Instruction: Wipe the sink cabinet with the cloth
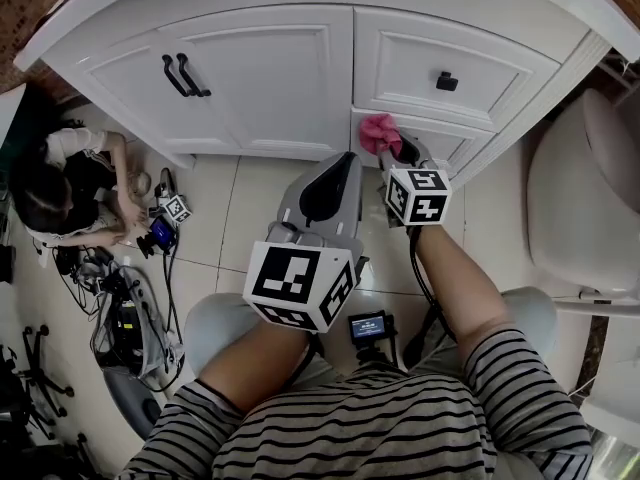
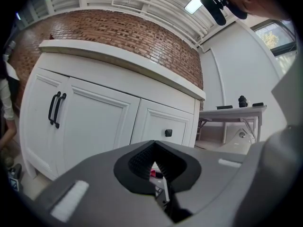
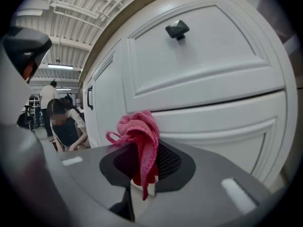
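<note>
black-and-white striped shirt (image 1: pixel 380 433); left claw (image 1: pixel 335 176) and right claw (image 1: pixel 399 150) grey, black-padded, each bearing a marker cube (image 1: pixel 300 286).

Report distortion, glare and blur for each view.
Head view: even light, sharp, the sink cabinet bowed by the wide lens. Left gripper view: dark vignetted corners, ceiling light blown out, near body of the left hand-held gripper soft. Right gripper view: strong fisheye curving the drawer fronts, pink cloth in focus.

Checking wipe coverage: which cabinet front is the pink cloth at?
The cloth is at the lower drawer, beneath the knobbed drawer; the doors carry bar handles.
</note>
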### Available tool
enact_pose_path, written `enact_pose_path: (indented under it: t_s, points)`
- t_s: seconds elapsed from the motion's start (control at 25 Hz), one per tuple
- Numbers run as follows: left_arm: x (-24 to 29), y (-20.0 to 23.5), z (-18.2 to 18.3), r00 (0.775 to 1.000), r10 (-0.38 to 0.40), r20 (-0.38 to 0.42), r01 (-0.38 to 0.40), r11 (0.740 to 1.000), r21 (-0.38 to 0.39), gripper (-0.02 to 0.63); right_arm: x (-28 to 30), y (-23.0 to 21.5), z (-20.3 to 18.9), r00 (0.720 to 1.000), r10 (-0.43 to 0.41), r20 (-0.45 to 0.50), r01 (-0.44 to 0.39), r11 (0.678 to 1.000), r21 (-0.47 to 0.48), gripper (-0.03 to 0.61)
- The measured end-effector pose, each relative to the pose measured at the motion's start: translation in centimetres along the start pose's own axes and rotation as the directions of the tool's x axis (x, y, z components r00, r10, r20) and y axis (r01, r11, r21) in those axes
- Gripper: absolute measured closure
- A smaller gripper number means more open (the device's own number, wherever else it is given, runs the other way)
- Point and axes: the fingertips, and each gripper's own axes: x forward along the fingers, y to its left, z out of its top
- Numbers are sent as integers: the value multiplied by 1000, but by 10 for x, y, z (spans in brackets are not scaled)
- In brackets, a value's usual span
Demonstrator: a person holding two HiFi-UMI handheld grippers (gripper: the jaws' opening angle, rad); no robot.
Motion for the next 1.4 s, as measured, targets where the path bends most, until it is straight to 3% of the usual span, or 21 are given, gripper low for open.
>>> enact_pose_path:
  t_s: [0.32, 0.48, 0.84, 1.08, 1.28, 1.4]
  points:
    - [6, 9, -7, 1000, 6, -15, -7, 1000, -16, 614, 14, -37, -83, 978, -82, -190, 78, 996, -31, 506]
    - [13, 8, -16, 999, 10, -32, -10, 1000, 1, 614, 8, -69, -105, 964, -119, -237, 112, 993, -43, 505]
    - [26, -9, -29, 998, -11, -68, 14, 999, 36, 614, -25, -116, -95, 952, -172, -252, 151, 983, -100, 503]
    - [25, -16, -28, 998, -15, -65, 19, 998, 58, 614, -50, -148, -86, 946, -243, -214, 238, 970, -53, 503]
    - [21, -11, -24, 999, 3, -51, 1, 997, 78, 614, -71, -177, -89, 923, -308, -229, 304, 951, -54, 500]
    - [15, -10, -16, 999, 7, -39, -4, 996, 90, 614, -93, -193, -84, 887, -390, -245, 390, 919, -50, 506]
